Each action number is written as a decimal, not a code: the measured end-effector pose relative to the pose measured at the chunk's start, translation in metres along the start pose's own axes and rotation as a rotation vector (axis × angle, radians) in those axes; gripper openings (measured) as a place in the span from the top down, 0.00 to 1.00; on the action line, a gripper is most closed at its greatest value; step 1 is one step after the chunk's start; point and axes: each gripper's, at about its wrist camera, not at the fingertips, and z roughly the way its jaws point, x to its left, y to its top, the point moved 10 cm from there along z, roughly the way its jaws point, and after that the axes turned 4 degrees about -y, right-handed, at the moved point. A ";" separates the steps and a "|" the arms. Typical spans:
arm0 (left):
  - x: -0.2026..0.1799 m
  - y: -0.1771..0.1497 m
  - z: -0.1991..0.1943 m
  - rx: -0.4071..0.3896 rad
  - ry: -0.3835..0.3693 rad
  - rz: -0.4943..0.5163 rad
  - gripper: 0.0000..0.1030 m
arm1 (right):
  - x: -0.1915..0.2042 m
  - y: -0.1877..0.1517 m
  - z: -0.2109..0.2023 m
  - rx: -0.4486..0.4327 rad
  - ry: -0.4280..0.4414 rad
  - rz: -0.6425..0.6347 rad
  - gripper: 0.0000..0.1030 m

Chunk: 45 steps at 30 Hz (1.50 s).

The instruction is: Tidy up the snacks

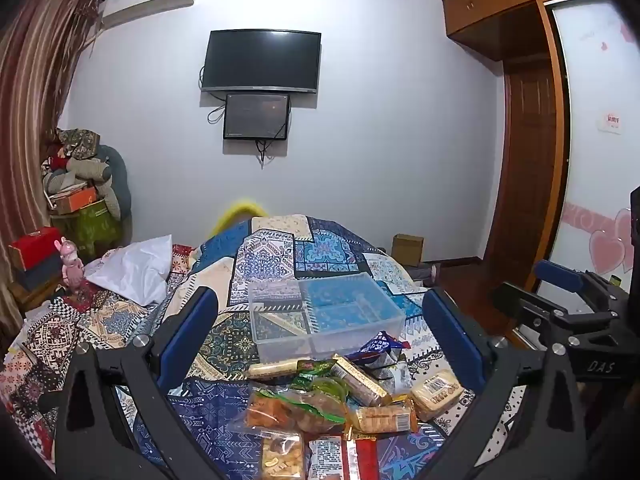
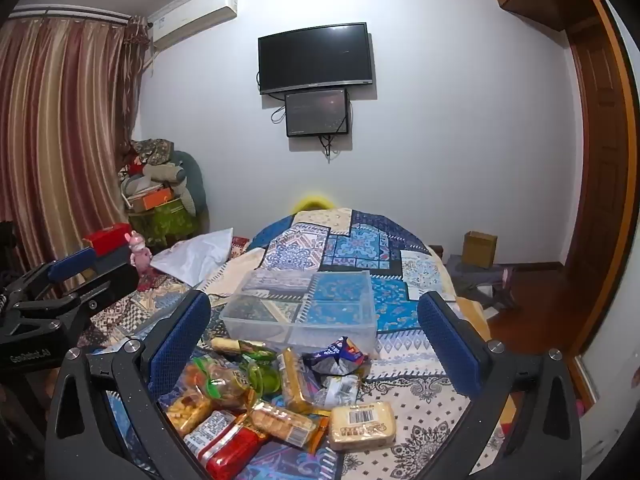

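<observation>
Both wrist cams face TV wall (image 1: 380, 140), share snack pile (image 2: 280, 392).

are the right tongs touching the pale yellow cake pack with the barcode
Apart. The right wrist view shows the right tongs wide open, and the pale yellow cake pack lies on the quilt between their fingers, clear of both.

The left gripper (image 1: 320, 332) is spreading its jaws wide across the lower half of its own view, its blue-padded fingers (image 1: 188, 332) standing at the lower left and lower right of the frame, nothing sitting between them. The right gripper (image 2: 316, 340) is holding the same pose in its own view, jaws gaping and gripping nothing, blue pads (image 2: 452, 344) facing inward. Each gripper is also showing in the other's camera: the right one (image 1: 568, 292) at the right edge of the left view, the left one (image 2: 60, 280) at the left edge of the right view, both lying roughly level and side by side.
</observation>
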 end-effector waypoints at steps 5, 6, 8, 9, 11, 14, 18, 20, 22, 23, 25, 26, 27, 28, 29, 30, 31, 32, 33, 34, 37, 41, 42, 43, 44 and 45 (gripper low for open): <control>-0.005 -0.006 0.000 -0.005 -0.001 0.008 0.00 | 0.000 0.000 0.000 0.002 -0.006 -0.009 0.00; -0.007 -0.006 0.000 -0.006 -0.004 0.009 0.00 | 0.000 0.000 0.000 0.002 -0.005 -0.009 0.00; -0.008 -0.011 0.003 -0.008 -0.007 0.007 0.00 | 0.000 0.000 -0.001 -0.002 -0.005 -0.009 0.00; -0.008 -0.012 0.003 -0.010 -0.011 0.007 0.00 | 0.000 0.000 -0.001 -0.001 -0.004 -0.008 0.00; -0.006 -0.010 0.005 -0.002 -0.017 0.005 0.00 | 0.001 -0.001 0.000 0.003 -0.001 -0.011 0.00; -0.009 -0.010 0.005 -0.001 -0.015 0.016 0.00 | 0.009 0.002 -0.004 0.003 -0.007 -0.019 0.00; -0.010 -0.008 0.004 0.000 -0.015 0.021 0.00 | 0.007 0.002 -0.003 0.003 -0.010 -0.018 0.00; -0.009 -0.006 0.002 -0.004 -0.013 0.024 0.00 | 0.001 -0.001 -0.001 0.004 -0.006 -0.012 0.00; -0.009 -0.005 0.002 -0.007 -0.011 0.023 0.00 | 0.001 -0.001 0.000 0.006 -0.004 -0.010 0.00; -0.008 -0.005 0.001 -0.006 -0.012 0.022 0.00 | 0.000 -0.001 0.000 0.007 -0.003 -0.009 0.00; -0.008 -0.006 0.002 -0.005 -0.014 0.021 0.00 | -0.001 -0.001 0.001 0.008 -0.003 -0.009 0.00; -0.008 -0.006 0.002 -0.004 -0.015 0.021 0.00 | 0.000 -0.001 0.001 0.007 -0.002 -0.009 0.00; -0.008 -0.007 0.002 -0.003 -0.016 0.021 0.00 | -0.001 -0.001 0.001 0.007 -0.002 -0.008 0.00; -0.007 -0.007 0.002 -0.002 -0.015 0.020 0.00 | 0.000 -0.002 0.001 0.006 -0.002 -0.009 0.00; -0.007 -0.007 0.002 -0.001 -0.016 0.019 0.00 | -0.001 -0.002 0.001 0.005 -0.002 -0.009 0.00; -0.007 -0.007 0.003 0.001 -0.019 0.019 0.00 | 0.000 -0.002 0.001 0.005 -0.002 -0.009 0.00; -0.007 -0.007 0.003 0.002 -0.019 0.017 0.00 | 0.000 -0.002 0.001 0.005 -0.001 -0.008 0.00; -0.007 -0.006 0.003 0.004 -0.020 0.016 0.00 | 0.000 -0.001 0.001 0.006 -0.001 -0.008 0.00; -0.007 -0.006 0.003 0.005 -0.021 0.015 0.00 | 0.000 -0.002 0.001 0.006 -0.001 -0.008 0.00; -0.006 -0.006 0.003 0.006 -0.021 0.015 0.00 | 0.000 -0.001 0.000 0.005 -0.002 -0.008 0.00; -0.007 -0.005 0.003 0.007 -0.021 0.015 0.00 | -0.001 -0.001 0.001 0.004 -0.004 -0.007 0.00; -0.007 -0.005 0.003 0.007 -0.022 0.017 0.00 | -0.002 -0.001 0.000 0.003 -0.001 -0.004 0.00; -0.007 -0.004 0.003 0.007 -0.021 0.020 0.00 | -0.002 -0.001 0.000 0.003 -0.002 -0.002 0.00; -0.007 -0.004 0.003 0.005 -0.020 0.022 0.00 | -0.002 -0.001 0.000 0.003 -0.003 -0.002 0.00; -0.007 -0.003 0.003 0.004 -0.018 0.022 0.00 | -0.002 -0.001 0.001 0.004 -0.001 -0.001 0.00; -0.007 -0.003 0.003 0.002 -0.017 0.021 0.00 | -0.002 -0.001 0.000 0.004 0.001 -0.001 0.00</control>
